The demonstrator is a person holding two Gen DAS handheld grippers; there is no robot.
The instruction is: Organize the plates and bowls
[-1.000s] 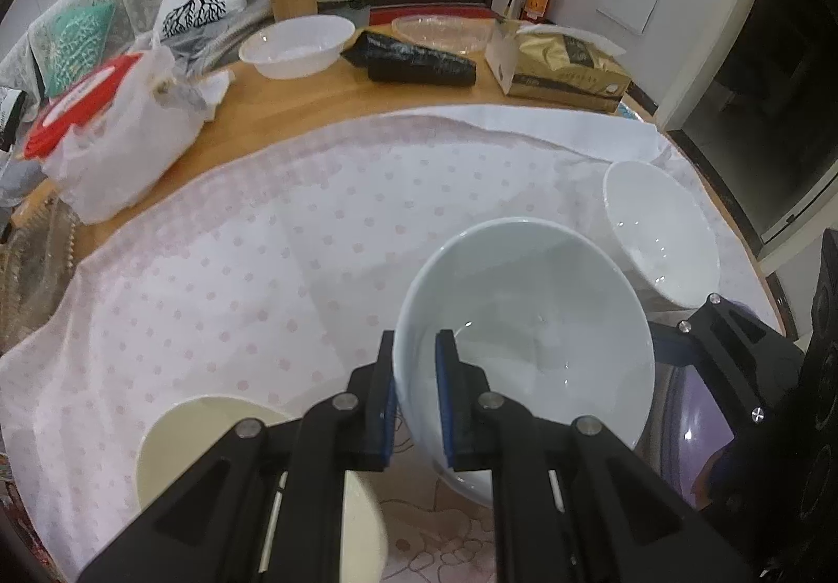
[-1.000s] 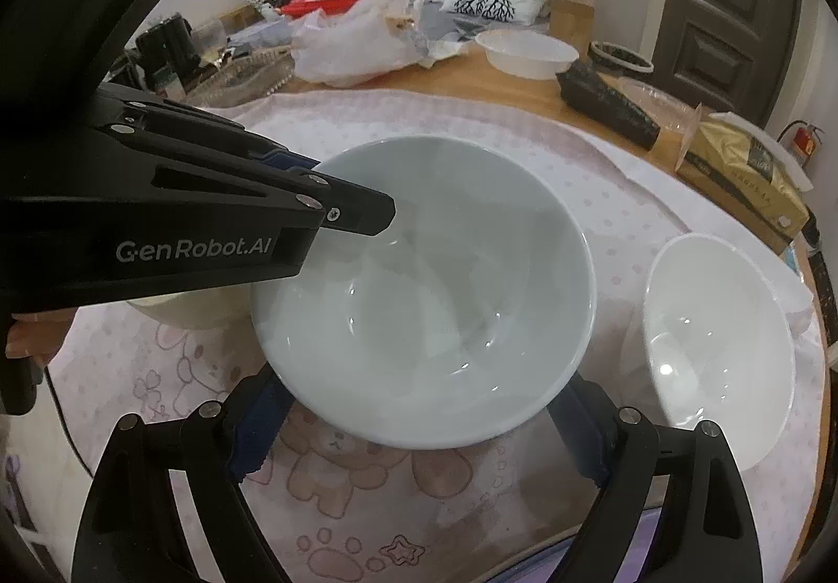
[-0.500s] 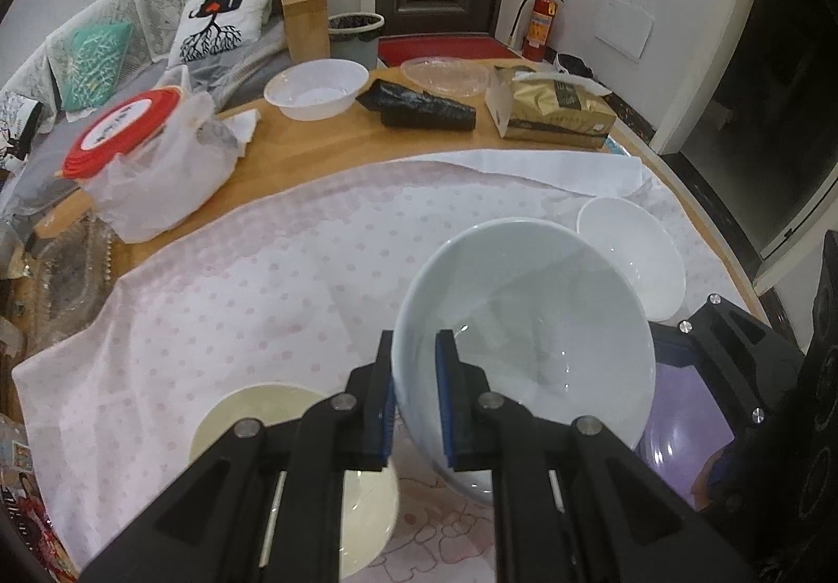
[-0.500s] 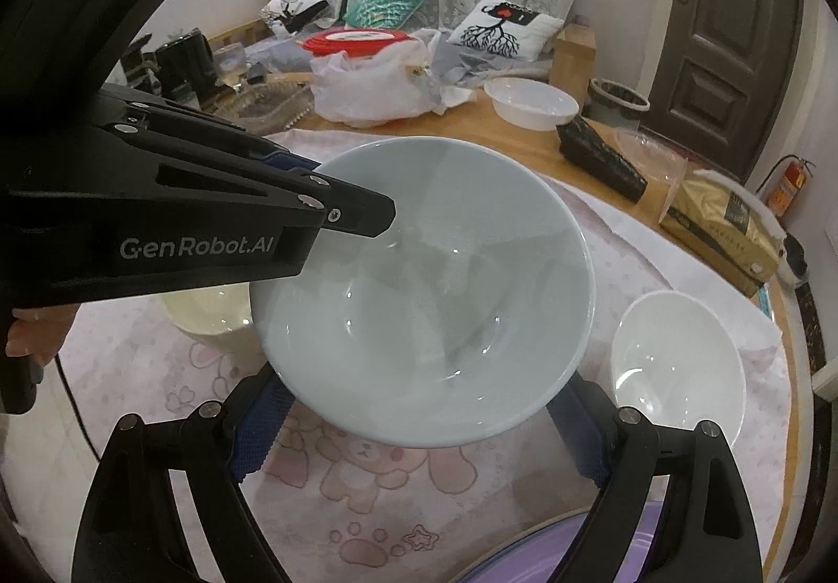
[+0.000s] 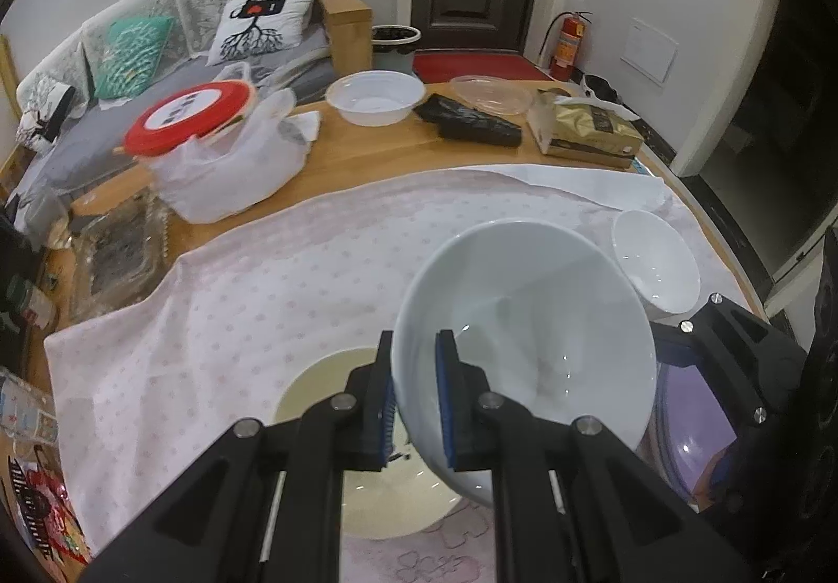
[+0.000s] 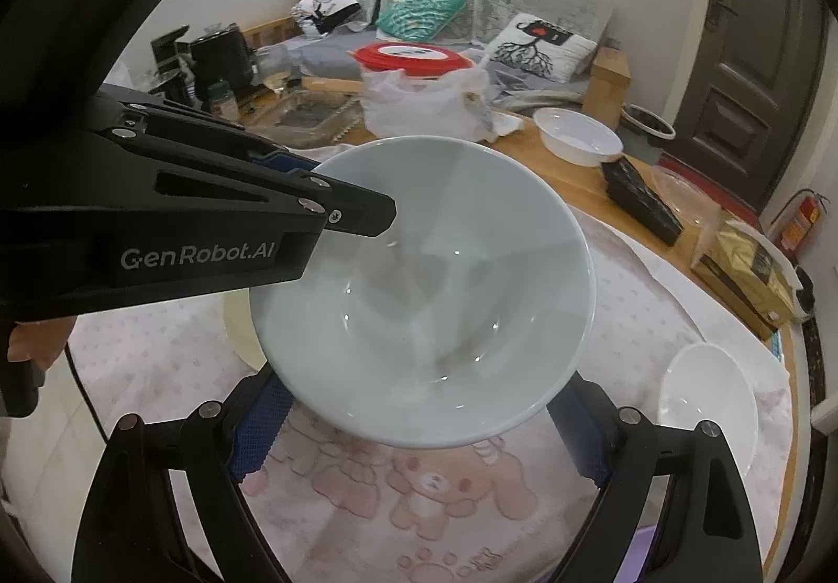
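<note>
Bowl [image 5: 524, 321] higher, rim between jaws

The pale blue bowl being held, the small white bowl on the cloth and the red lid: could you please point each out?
pale blue bowl [image 6: 419, 279], right wrist view, inner wall.
small white bowl [image 5: 657, 263], left wrist view, inside surface.
red lid [image 5: 191, 114], left wrist view, top face.

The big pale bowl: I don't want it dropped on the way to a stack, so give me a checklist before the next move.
1. Left gripper pinches the big pale bowl rim: ok.
2. Right gripper fingers flank the bowl's underside: ok; contact: cannot tell.
3. Bowl empty: ok.
4. Bowl clear of the cloth: ok.
5. Small white bowl upright, unobstructed: ok.
6. Cream plate bare: cannot tell.
</note>
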